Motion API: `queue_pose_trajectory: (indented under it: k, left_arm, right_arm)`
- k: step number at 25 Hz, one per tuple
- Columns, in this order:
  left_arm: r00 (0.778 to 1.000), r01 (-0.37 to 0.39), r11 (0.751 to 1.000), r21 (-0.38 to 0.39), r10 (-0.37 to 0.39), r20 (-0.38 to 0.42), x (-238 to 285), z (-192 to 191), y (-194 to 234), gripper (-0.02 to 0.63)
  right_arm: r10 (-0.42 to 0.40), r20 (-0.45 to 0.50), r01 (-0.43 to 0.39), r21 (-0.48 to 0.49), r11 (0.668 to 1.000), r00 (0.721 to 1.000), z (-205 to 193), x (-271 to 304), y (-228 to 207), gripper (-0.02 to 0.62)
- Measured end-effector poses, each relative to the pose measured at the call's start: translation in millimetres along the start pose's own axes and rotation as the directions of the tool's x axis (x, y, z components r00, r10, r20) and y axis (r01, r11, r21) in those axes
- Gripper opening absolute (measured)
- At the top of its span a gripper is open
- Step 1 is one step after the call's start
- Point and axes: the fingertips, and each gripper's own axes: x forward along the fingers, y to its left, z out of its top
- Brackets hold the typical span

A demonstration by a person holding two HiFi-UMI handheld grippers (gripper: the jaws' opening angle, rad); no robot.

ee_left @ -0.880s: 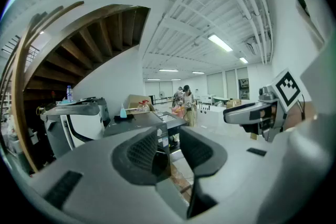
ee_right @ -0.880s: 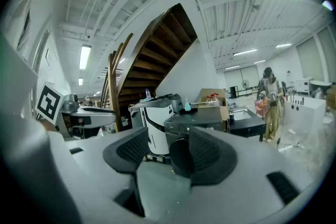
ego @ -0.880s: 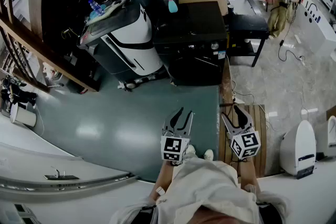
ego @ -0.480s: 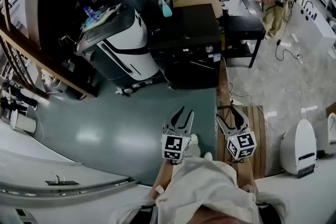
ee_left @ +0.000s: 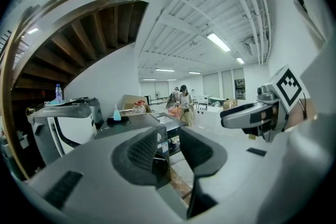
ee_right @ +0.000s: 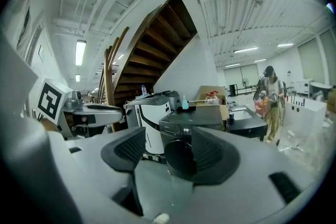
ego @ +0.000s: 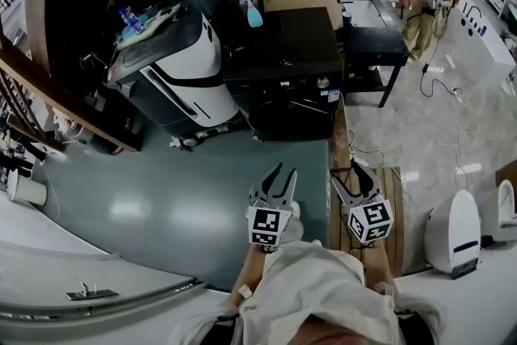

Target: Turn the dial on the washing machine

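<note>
Shift: washing machine (ego: 283, 69) slides left in head view, far off | left gripper (ego: 284, 174), right gripper (ego: 347, 171): jaws apart, empty | dial (ego: 323, 82) front right of machine | risk: off-centre approach slips off small dial

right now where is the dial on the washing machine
Head view, top centre: the dial sits on the front of the black washing machine, toward its right end, beside the black table.

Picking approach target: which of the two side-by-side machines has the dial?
The black washing machine, right of the white-and-black one; a round dial shows on its front panel.
</note>
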Motion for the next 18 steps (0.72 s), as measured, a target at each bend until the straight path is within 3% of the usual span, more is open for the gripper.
queue_pose_trajectory:
  k: [18]
  left_arm:
    - [0.996,0.086,0.996,-0.003,-0.086,-0.001,75.1,4.1,108.3,0.127]
  right_arm:
    - [-0.07,-0.041,0.071,0.031,0.997,0.997,30.7,120.8,-3.4,0.241]
